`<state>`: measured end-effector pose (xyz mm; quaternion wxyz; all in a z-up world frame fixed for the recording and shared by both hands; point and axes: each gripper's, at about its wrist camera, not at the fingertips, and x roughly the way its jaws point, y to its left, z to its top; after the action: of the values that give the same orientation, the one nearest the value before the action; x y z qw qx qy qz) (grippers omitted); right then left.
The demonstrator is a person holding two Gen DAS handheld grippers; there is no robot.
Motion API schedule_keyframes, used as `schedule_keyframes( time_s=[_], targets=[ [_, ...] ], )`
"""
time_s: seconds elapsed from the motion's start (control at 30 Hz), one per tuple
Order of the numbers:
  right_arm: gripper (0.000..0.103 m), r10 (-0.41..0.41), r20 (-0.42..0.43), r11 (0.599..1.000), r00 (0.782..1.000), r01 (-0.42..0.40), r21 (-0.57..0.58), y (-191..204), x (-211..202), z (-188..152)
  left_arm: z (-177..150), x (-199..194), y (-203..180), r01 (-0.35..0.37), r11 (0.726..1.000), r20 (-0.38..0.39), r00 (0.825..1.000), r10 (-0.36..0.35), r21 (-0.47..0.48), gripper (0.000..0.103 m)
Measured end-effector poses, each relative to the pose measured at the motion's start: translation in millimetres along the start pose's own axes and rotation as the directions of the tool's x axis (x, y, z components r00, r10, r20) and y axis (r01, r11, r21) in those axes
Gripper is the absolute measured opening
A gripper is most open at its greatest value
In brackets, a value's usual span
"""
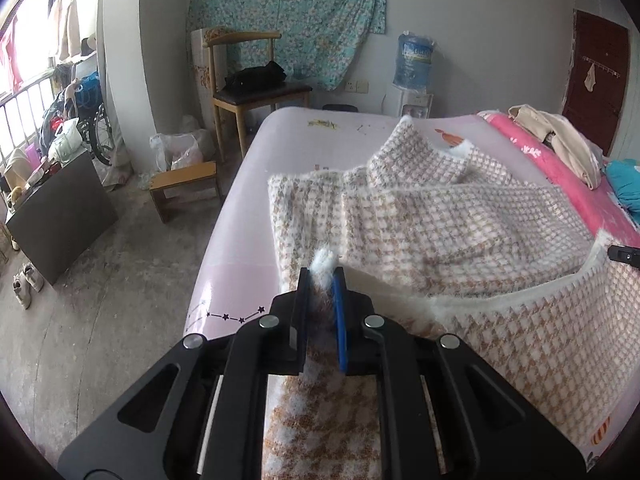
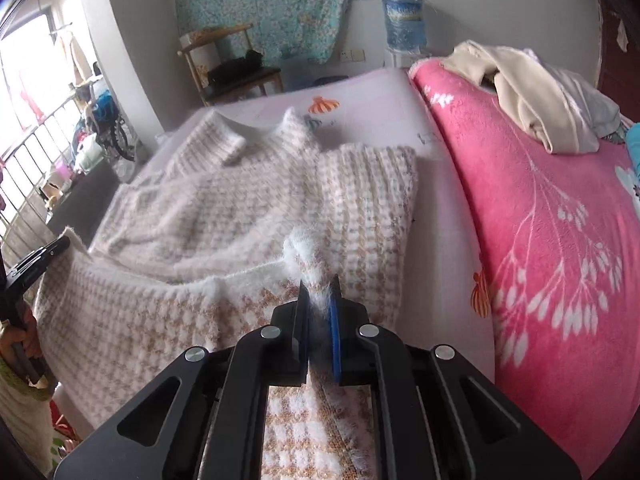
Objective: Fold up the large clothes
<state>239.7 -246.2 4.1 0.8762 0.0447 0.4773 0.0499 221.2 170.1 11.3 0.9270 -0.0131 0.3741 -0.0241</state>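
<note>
Left gripper [image 1: 321, 276] closed on the fluffy white hem of the houndstooth sweater [image 1: 432, 216], a tuft of the trim sticking up between the two pads. Right gripper [image 2: 319, 285] likewise clamped on the same hem further along, white fuzz squeezed between the black pad and the blue pad. Between both grippers, the near edge of the sweater lifted off the bed [image 1: 248, 216] and stretched as a raised band with white border. Rest of the sweater lying flat on the pale pink sheet, collar end toward the far side of the bed, one sleeve folded across the body. In the right wrist view, the left gripper [image 2: 36, 258] visible at the left edge, with a hand [image 2: 18, 340] around its handle. In the left wrist view, only a black tip of the right gripper [image 1: 624, 255] seen at the right border, at the sweater's edge.

Beside the sweater, on the same bed, a pink blanket [image 2: 540, 240] with white plant pattern, and on top of it a beige garment [image 2: 532, 92] in a heap. Behind the bed, a wooden chair [image 1: 252, 84] with a dark bundle on the seat, a water dispenser bottle [image 1: 414, 60], and a floral cloth [image 1: 288, 12] hanging on the wall. On the floor left of the bed, a small wooden stool [image 1: 186, 188].
</note>
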Motion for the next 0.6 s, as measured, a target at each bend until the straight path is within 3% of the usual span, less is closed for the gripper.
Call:
schedule_keyframes(
  time_s=[0.17, 0.4, 0.47, 0.5, 0.53, 0.57, 0.6],
  targets=[
    [0.008, -0.006, -0.029, 1.000, 1.000, 0.007, 0.012, -3, 21, -8, -12, 24, 6, 0.008, 0.999, -0.044, 0.999, -0.010, -0.038, 0.011],
    [0.010, -0.001, -0.052, 0.999, 0.999, 0.003, 0.032, -3, 31, -10, -16, 35, -3, -0.047, 0.999, -0.060, 0.997, 0.049, 0.024, 0.016],
    [0.018, 0.009, -0.048, 0.999, 0.999, -0.007, 0.046, -4, 24, -8, -13, 30, -4, -0.056, 0.998, -0.059, 0.997, 0.058, 0.028, 0.023],
    [0.023, 0.013, -0.032, 0.999, 0.999, -0.012, 0.053, -3, 15, -8, -11, 26, -2, -0.066, 0.997, -0.049, 0.996, 0.067, 0.027, 0.032],
    [0.038, 0.006, -0.008, 0.999, 1.000, -0.005, 0.053, -3, 6, -9, -10, 20, -1, -0.074, 0.997, -0.033, 0.997, 0.075, 0.023, 0.040],
    [0.047, -0.004, 0.026, 0.999, 1.000, 0.003, 0.050, 0, -5, -9, -8, 11, 0, -0.081, 0.997, -0.006, 0.997, 0.081, 0.017, 0.043],
    [0.047, -0.003, 0.053, 0.999, 0.999, 0.001, 0.040, 4, -16, -10, -7, 2, 0, -0.085, 0.996, 0.020, 0.996, 0.085, 0.013, 0.044]
  ],
)
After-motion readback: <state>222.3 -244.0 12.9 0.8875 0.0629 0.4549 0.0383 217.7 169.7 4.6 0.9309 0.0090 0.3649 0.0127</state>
